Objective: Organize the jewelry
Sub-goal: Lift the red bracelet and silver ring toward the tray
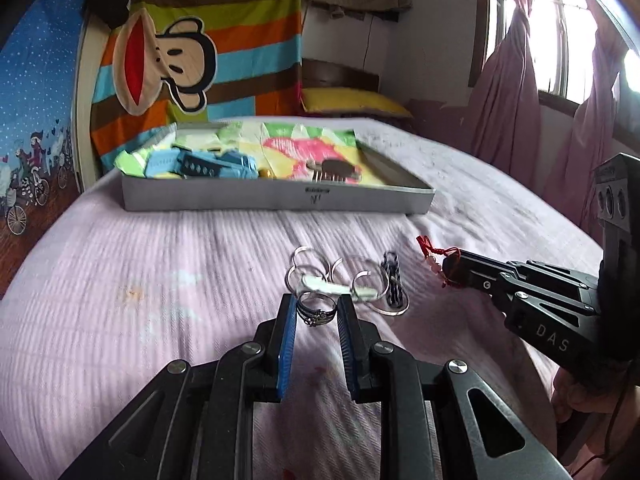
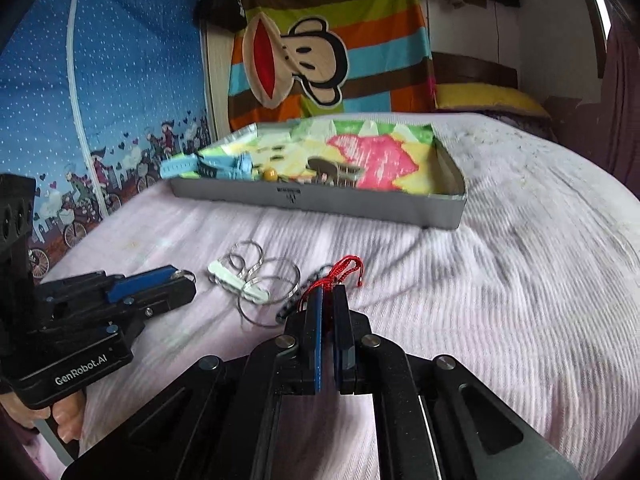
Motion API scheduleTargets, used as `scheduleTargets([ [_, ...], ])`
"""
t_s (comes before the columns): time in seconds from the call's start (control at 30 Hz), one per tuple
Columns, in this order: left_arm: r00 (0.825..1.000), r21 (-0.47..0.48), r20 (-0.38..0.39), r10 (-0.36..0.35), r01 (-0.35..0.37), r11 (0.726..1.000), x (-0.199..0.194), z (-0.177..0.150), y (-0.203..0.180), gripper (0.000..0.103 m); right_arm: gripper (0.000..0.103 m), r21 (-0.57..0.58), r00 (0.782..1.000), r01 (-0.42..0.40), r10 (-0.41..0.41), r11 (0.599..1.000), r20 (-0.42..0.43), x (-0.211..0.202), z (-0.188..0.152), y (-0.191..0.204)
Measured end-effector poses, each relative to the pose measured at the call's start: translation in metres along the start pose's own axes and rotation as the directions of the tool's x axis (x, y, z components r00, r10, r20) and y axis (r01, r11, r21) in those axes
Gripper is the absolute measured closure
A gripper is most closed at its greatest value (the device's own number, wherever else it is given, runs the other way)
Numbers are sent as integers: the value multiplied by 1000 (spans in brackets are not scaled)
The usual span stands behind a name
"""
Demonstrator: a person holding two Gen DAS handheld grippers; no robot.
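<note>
Both tongs at the jewelry pile on the bed, tray beyond

Left wrist view: left tongs [image 1: 317, 312] part open, blue pads either side of a dark ring [image 1: 316, 312] on the pink bedspread [image 1: 160, 272]; grip not certain. Silver hoops [image 1: 320, 276] and a black chain [image 1: 392, 280] just past it. Right tongs [image 1: 454, 266] closed on a red cord bracelet [image 1: 434, 258]. Right wrist view: right tongs [image 2: 328, 300] nearly shut, red cord bracelet [image 2: 340, 274] pinched at the tips; hoops [image 2: 264, 280] to the left; left tongs [image 2: 180, 284] low beside them; grey tray [image 2: 320, 200] holds blue items on a colourful cloth
</note>
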State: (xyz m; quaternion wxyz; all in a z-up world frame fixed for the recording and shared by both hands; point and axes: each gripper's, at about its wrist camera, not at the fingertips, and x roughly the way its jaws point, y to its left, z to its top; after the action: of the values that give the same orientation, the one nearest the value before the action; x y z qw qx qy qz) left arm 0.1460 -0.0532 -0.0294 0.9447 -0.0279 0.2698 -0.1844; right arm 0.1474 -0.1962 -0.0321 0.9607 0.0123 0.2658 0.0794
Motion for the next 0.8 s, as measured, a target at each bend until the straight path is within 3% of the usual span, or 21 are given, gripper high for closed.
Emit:
scheduleTargets([
  [0.3, 994, -75, 111, -19, 27, 997, -20, 13, 10, 83, 99, 21, 989, -30, 26, 999, 143, -17, 12, -2],
  [0.63, 991, -123, 129, -21, 37, 992, -19, 21, 16, 83, 99, 47, 979, -53, 43, 997, 197, -20, 16, -5],
  [0.8, 992, -102, 124, -16, 29, 994, -13, 46, 17, 83, 99, 50, 968, -67, 53, 996, 246, -10, 40, -7],
])
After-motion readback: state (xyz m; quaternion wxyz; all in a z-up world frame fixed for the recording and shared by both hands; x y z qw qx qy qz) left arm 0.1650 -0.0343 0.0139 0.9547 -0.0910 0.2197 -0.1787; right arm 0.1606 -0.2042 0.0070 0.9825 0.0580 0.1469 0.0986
